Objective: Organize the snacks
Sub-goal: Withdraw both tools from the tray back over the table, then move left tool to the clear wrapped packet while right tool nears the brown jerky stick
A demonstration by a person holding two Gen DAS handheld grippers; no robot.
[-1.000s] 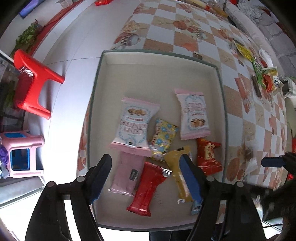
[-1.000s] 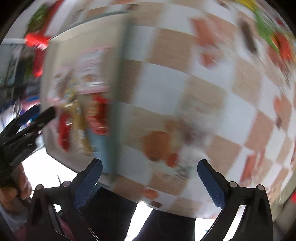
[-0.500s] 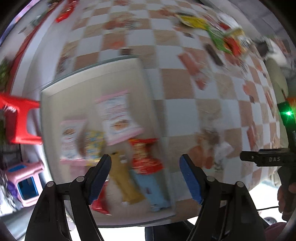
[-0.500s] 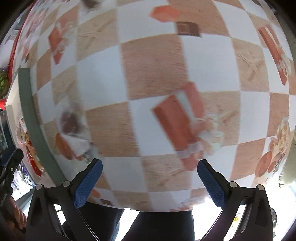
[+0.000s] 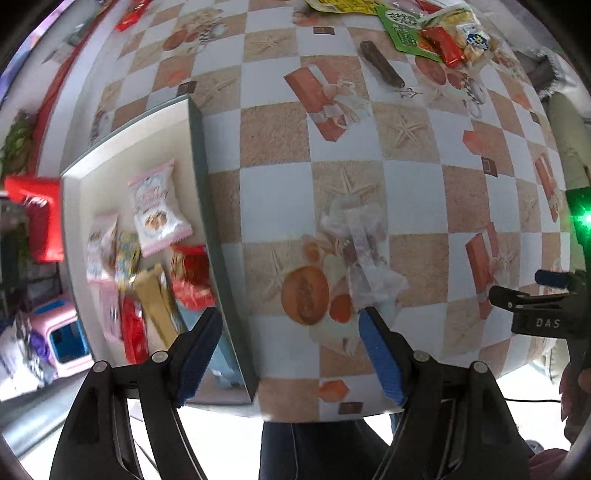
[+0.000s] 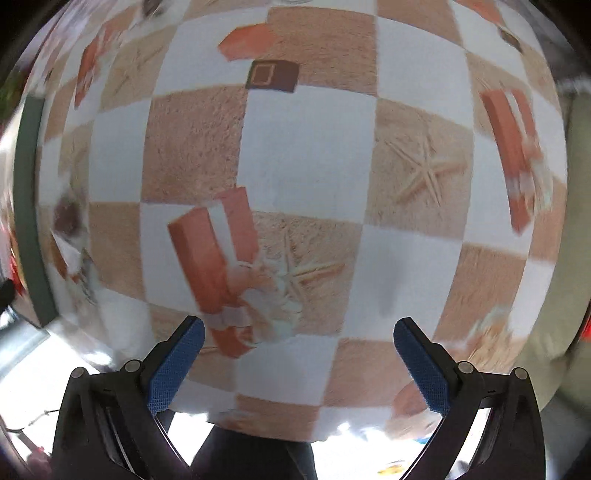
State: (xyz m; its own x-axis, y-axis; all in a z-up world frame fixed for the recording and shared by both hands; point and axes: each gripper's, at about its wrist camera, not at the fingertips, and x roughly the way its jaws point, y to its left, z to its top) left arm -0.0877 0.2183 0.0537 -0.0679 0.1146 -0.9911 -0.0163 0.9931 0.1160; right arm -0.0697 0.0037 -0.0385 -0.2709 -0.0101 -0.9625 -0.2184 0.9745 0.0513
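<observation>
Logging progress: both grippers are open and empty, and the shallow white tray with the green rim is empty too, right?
Not quite. In the left wrist view the shallow white tray with the green rim already holds several snack packets. The left gripper and right gripper are indeed open and empty.

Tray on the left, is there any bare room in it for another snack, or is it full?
The tray is bare along its far end, beyond the pink cracker packet. Its near half is crowded with the gold bar, red packets and others. The left tongs are open and hold nothing.

Checkered tablecloth table [image 5: 280, 199], shallow tray [image 5: 201, 206] at left, loose snack packets [image 5: 428, 33] far edge, brown bar [image 5: 382, 68]
</observation>
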